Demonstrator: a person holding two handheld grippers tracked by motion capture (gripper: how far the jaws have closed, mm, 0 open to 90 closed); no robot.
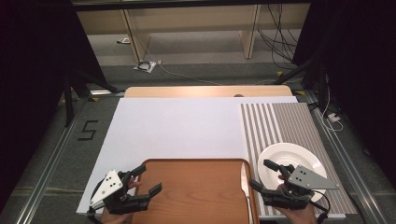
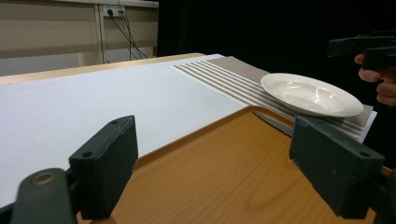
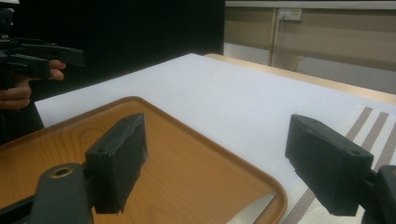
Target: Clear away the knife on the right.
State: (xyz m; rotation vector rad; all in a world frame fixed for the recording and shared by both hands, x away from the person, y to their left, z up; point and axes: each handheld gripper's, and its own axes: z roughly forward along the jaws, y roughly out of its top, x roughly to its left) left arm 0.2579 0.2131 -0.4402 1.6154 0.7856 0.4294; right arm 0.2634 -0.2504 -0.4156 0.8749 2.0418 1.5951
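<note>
Two surfaces lie under my hands: a broad white sheet (image 1: 187,126) covering most of the pale wooden table (image 1: 205,91), and a grey-and-white striped placemat (image 1: 280,126) laid just beside it along the right side. The table's bare wood shows as a strip past the sheet's far edge. Beyond that, grey floor runs to light wooden furniture legs with loose cables around them, and dark curtains close in on both sides.

At the near edge sits a brown wooden tray with rounded corners (image 1: 196,191), resting on the white sheet, its right rim near the placemat's left border. A silver table knife (image 1: 244,179) lies inside the tray along that right rim, pointing away from me. A round white ceramic plate (image 1: 292,163) stands on the near part of the striped mat, close to the tray but apart from it.

My left gripper (image 1: 144,181) hovers over the tray's near left corner, jaws spread wide with nothing between them; in the left gripper view the tray's wood shows through the gap. My right gripper (image 1: 264,175) hangs between the knife and the plate, jaws likewise parted and empty, one over the tray's right rim and the other toward the plate.

The far half of the white sheet and the far end of the mat lie bare.
</note>
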